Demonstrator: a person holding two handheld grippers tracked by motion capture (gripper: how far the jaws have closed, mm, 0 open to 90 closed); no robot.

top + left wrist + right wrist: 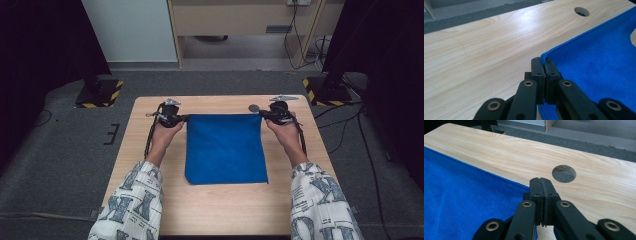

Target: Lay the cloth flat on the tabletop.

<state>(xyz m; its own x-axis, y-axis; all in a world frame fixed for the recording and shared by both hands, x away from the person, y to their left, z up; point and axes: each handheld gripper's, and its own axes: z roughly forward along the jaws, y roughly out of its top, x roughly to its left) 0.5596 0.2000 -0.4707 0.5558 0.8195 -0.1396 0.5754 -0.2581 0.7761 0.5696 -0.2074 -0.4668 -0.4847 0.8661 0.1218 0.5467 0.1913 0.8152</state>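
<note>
My left fingers (543, 65) and right fingers (540, 185) pinch the cloth's (225, 147) far corners; I keep it taut, lowering evenly onto the surface (220, 210).

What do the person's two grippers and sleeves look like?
Both the left gripper and right gripper are black, with flat jaws on linked bars with brass-coloured pivots. Each carries a grey three-cornered plate and trails a black cable. The sleeves are white, printed with large grey letters.

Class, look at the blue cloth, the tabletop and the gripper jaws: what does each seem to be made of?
Blue cloth: likely microfibre, matt, with fuzzy nap and a stitched hem.
Tabletop: pale wood-look surface, probably laminate; printed-looking grain, soft sheen.
Left gripper and right gripper jaws: black, matt, probably plastic, with brass-coloured pivot rings.
</note>
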